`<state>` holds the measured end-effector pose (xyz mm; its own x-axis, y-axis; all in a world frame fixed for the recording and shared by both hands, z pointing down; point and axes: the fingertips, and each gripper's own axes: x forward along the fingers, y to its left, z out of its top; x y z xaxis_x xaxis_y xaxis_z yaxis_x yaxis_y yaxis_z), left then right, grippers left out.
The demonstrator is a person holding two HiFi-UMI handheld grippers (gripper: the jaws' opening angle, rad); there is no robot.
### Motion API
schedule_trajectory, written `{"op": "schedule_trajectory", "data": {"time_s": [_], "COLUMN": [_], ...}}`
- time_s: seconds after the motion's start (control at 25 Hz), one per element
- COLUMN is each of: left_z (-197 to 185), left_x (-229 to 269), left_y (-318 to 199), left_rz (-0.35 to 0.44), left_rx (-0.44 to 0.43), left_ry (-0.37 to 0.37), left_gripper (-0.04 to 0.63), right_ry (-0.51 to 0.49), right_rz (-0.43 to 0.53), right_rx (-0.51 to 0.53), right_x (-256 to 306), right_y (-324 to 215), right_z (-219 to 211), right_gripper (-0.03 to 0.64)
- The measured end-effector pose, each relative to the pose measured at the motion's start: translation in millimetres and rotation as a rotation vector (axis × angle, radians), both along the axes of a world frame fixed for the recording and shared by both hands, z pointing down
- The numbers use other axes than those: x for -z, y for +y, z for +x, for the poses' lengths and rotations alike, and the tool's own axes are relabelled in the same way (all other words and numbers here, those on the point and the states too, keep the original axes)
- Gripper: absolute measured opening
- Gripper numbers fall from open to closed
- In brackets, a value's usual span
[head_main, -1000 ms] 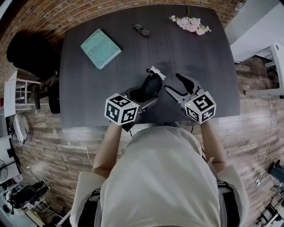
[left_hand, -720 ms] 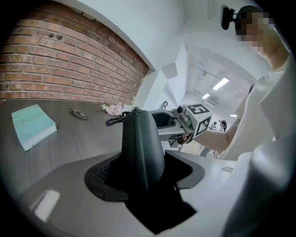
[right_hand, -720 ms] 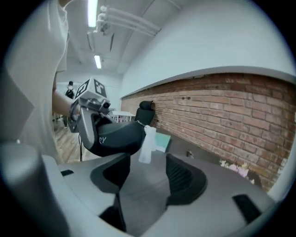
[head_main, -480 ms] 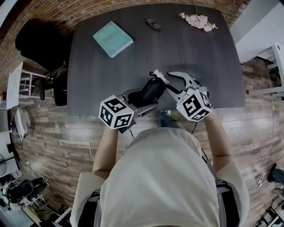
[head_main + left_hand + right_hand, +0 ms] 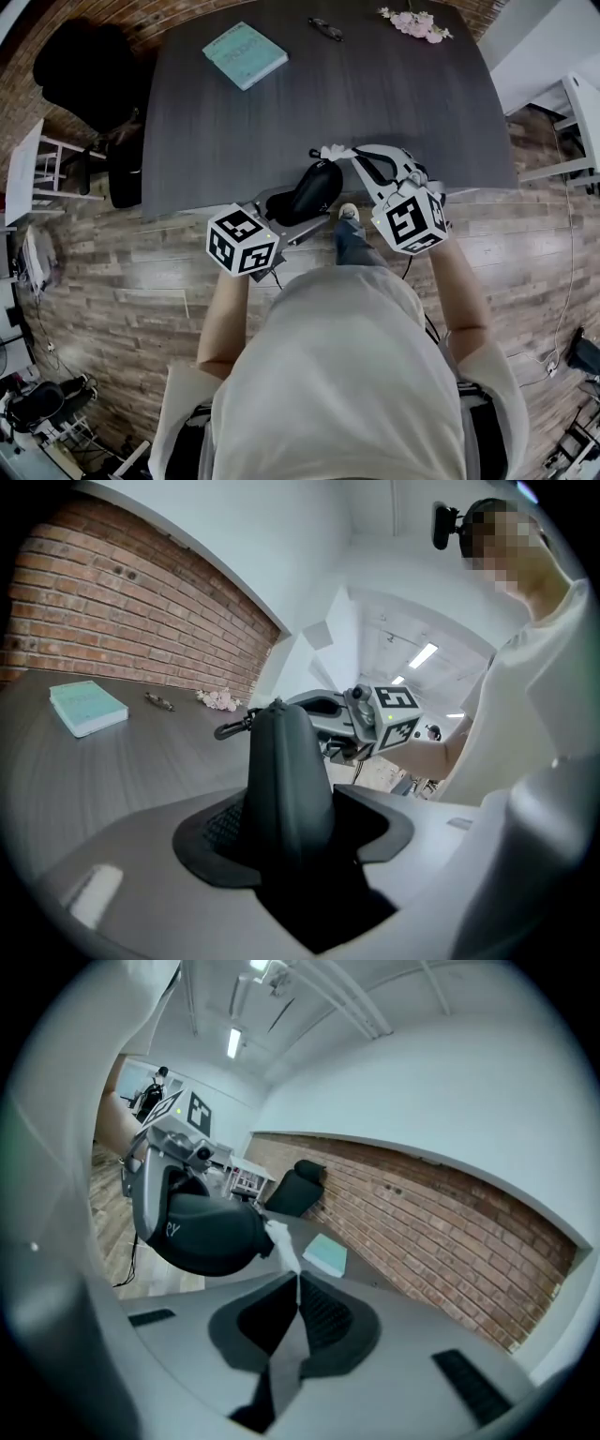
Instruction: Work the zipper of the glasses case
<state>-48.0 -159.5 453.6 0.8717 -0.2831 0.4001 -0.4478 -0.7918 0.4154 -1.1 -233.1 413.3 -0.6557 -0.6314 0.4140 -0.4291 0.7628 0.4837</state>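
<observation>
Holding the black zip-up glasses case (image 5: 286, 780) by its fat body, the left tongs (image 5: 291, 850) have it at the near edge of the dark grey counter (image 5: 394, 103). The right tongs (image 5: 298, 1288) are closed tight on the little white zipper tag (image 5: 281, 1239). A teal book (image 5: 244, 54) lies far back.

The left gripper (image 5: 292, 204) sits at the near left end of the glasses case (image 5: 315, 183), jaws clamped across the case's body and marker cube toward the person. The right gripper (image 5: 354, 157) reaches in from the case's right, jaws pressed together on the white pull tab (image 5: 281, 1239) at the case's far tip. The bare left forearm (image 5: 225, 314) and right forearm (image 5: 457, 295) angle toward the case.
</observation>
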Motion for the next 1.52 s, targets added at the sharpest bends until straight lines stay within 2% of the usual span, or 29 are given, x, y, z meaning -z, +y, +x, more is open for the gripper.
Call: {"op": "schedule_trajectory", "data": {"time_s": [0.2, 0.36, 0.52, 0.68, 0.8, 1.04, 1.28, 1.52], "left_z": [0.2, -1.5, -12.3, -19.8, -26.2, -25.1, -32.6, -41.1], "left_x": [-6.3, -6.4, 3.5, 10.1, 21.0, 42.2, 60.8, 73.3], "left_y": [42.5, 72.1, 96.1, 112.9, 118.4, 117.7, 111.4, 92.3], "left_rz": [0.033, 0.041, 0.065, 0.092, 0.1, 0.148, 0.11, 0.106], "left_rx": [-0.018, -0.006, 0.037, 0.053, 0.082, 0.12, 0.189, 0.246], "left_ry": [-0.009, 0.022, 0.07, 0.082, 0.136, 0.179, 0.331, 0.38], "left_gripper": [0.258, 0.255, 0.253, 0.25, 0.249, 0.245, 0.242, 0.242], "right_ry": [-0.011, 0.045, 0.081, 0.06, 0.007, -0.139, -0.27, -0.376], "right_rz": [0.039, 0.078, 0.069, 0.027, -0.021, -0.173, -0.297, -0.406], "right_rx": [-0.029, -0.023, -0.028, -0.041, -0.057, -0.086, -0.078, -0.067], "right_x": [25.4, 38.2, 35.8, 26.0, 18.6, 1.6, -14.4, -26.9], "right_y": [30.8, 55.5, 83.4, 107.1, 119.2, 137.5, 159.0, 174.4], "right_z": [1.4, -1.4, 1.9, 6.5, 6.9, 10.4, -1.7, -27.2], "right_gripper": [0.006, 0.006, 0.006, 0.006, 0.006, 0.006, 0.005, 0.005]}}
